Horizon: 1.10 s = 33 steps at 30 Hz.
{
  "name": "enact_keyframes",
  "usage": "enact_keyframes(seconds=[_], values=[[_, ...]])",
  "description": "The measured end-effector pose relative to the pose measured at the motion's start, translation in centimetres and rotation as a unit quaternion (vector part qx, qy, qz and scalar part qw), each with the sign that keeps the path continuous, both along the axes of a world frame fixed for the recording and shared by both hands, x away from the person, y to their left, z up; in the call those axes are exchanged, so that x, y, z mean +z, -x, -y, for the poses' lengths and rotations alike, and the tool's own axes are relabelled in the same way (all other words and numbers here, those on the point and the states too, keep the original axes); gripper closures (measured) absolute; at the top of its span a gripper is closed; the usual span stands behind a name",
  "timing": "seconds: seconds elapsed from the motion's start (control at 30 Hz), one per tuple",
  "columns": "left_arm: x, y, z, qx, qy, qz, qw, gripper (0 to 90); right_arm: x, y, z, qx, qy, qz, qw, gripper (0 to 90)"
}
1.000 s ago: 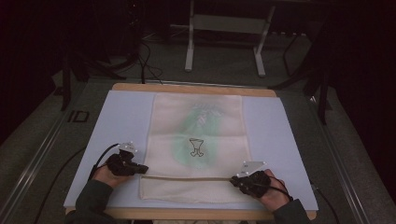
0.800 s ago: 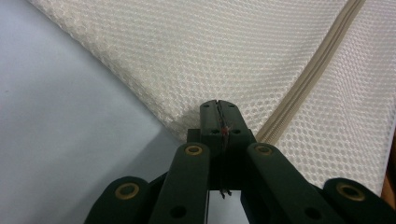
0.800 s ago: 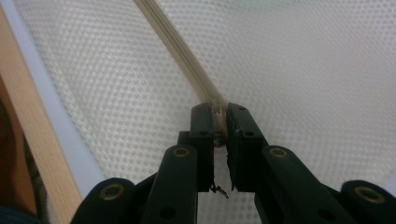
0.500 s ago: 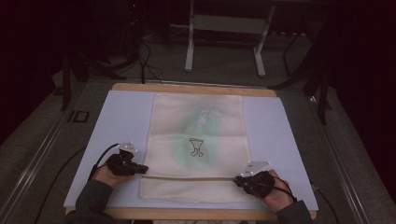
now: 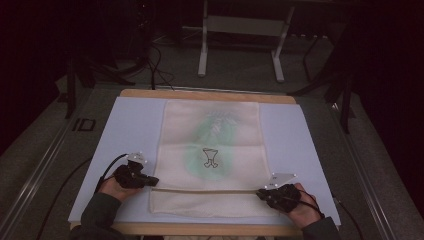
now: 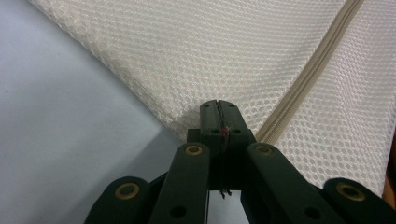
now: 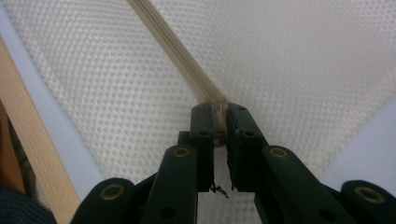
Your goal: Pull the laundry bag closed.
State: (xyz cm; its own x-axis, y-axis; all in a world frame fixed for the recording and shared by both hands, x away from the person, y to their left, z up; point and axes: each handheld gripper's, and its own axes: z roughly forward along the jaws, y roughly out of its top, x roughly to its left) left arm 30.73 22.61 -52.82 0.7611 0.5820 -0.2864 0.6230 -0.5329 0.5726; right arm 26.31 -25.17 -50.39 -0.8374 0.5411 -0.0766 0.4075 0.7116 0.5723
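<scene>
Mesh laundry bag [image 5: 212,150] lies flat on the pale blue mat [image 5: 130,130] covering the desk [image 5: 200,93], long axis running near to far, green garment showing faintly through the mesh. Zipper [image 5: 205,190] runs left-right across the bag's near end.

Left gripper [image 5: 150,181] sits at the bag's left edge, at the zipper's left end. In the left gripper view its jaws are pressed fully together on the mesh edge [image 6: 187,126] just beside the zipper tape [image 6: 308,79]; a thin bit of fabric or thread is pinched between them. Reads as the anchor hold.

Right gripper [image 5: 262,192] is at the zipper's right end. In the right gripper view the jaws are nearly closed, with a slim gap holding the zipper's end piece [image 7: 217,116], likely the slider or pull; too small to tell which.

Step in hand, as I judge it: zipper grasped at both ends, ready to run it. Whether it is done up or undone can't be told. Next move calls for the left to stay clamped and keep the bag taut while the right draws the slider straight along the tape toward the left, low and level so the mesh doesn't bunch or the pull slip out.
</scene>
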Motion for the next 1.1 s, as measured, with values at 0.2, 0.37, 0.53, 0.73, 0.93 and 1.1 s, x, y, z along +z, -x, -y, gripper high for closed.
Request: enact_keyframes(seconds=[0.2,0.37,0.53,0.73,0.93,1.1], values=[[0.0,0.0,0.0,-0.001,0.000,0.000,1.0000,89.9,-0.1,0.0,1.1,-0.011,-0.001,-0.001,0.9999,82.2],[0.0,0.0,0.0,0.000,0.000,0.000,1.0000,89.9,-0.1,-0.1,2.4,-0.019,-0.011,-0.004,0.9997,82.2],[0.0,0.0,0.0,0.000,0.000,0.000,1.0000,89.9,-0.3,-0.1,3.6,-0.025,-0.027,-0.013,0.9993,82.2],[0.0,0.0,0.0,-0.001,-0.002,0.002,1.0000,89.9,-0.3,-0.2,3.5,-0.022,-0.024,-0.014,0.9994,82.1],[0.0,-0.1,-0.1,0.003,0.006,-0.005,1.0000,89.5,-0.7,-0.2,3.7,-0.018,-0.046,-0.016,0.9987,69.3],[-0.2,-0.2,-0.3,0.003,0.020,-0.012,0.9997,86.3,-0.4,-0.2,4.5,-0.027,-0.079,-0.006,0.9965,63.0]])
